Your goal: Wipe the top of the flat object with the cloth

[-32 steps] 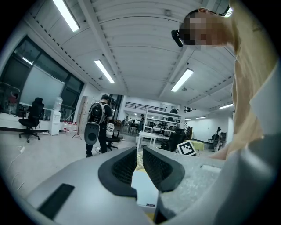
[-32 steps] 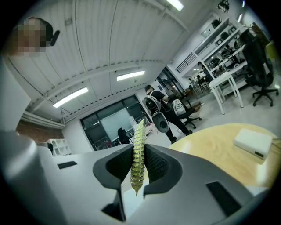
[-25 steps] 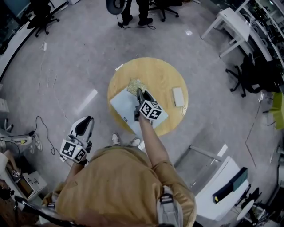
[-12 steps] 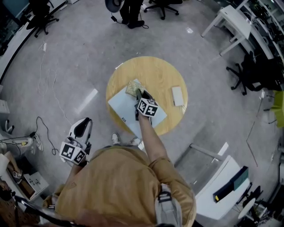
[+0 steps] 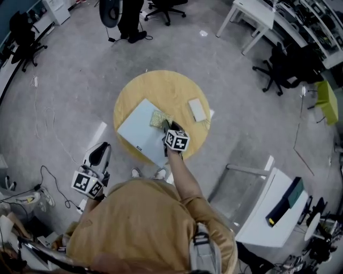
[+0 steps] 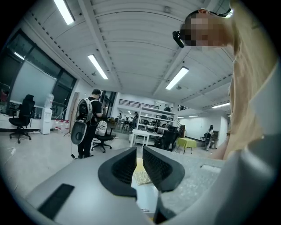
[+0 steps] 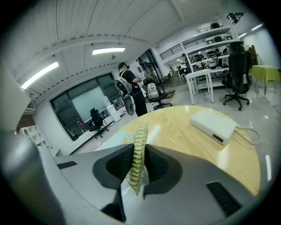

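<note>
A pale flat object, like a closed laptop, lies on the round wooden table. A yellow-green cloth rests at its right side, half on the wood. My right gripper is shut on the cloth; in the right gripper view the fabric stands pinched between the two pads. My left gripper hangs low at the left, off the table and over the floor. In its own view the left gripper shows jaws shut with nothing between them, and the cloth lies far beyond.
A small white box with a cord lies on the table's right part. A person with a backpack stands beyond the table. Office chairs and white desks ring the area; cables lie on the floor at left.
The right gripper has drawn the cloth from the flat object's far corner back along its right side towards me. The head view has shifted. The left gripper stays put.
</note>
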Available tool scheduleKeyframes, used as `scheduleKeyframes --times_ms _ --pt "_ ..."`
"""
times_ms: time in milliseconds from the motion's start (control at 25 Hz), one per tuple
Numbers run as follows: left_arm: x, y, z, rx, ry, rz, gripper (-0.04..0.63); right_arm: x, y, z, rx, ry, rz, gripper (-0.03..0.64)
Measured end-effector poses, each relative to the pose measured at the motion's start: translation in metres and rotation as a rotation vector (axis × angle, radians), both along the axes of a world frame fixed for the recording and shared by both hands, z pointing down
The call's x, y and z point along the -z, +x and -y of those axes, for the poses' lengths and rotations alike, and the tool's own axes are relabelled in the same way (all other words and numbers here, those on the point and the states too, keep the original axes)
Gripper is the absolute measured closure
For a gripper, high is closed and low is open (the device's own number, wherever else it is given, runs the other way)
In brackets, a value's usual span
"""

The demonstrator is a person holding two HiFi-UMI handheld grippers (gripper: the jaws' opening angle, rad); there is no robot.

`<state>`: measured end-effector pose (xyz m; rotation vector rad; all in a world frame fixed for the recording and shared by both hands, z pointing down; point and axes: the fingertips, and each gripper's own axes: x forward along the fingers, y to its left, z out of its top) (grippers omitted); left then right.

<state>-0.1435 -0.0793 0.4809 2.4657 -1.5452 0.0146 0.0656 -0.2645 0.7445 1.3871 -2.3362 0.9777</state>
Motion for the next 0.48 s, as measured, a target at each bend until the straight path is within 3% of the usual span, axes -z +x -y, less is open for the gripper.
scheduleKeyframes --times_ms 480 --pt "-0.005 0.023 0.019 -0.134 0.003 -0.016 0.551 -0.005 0.051 -0.021 -0.097 0.003 -0.038 0.555"
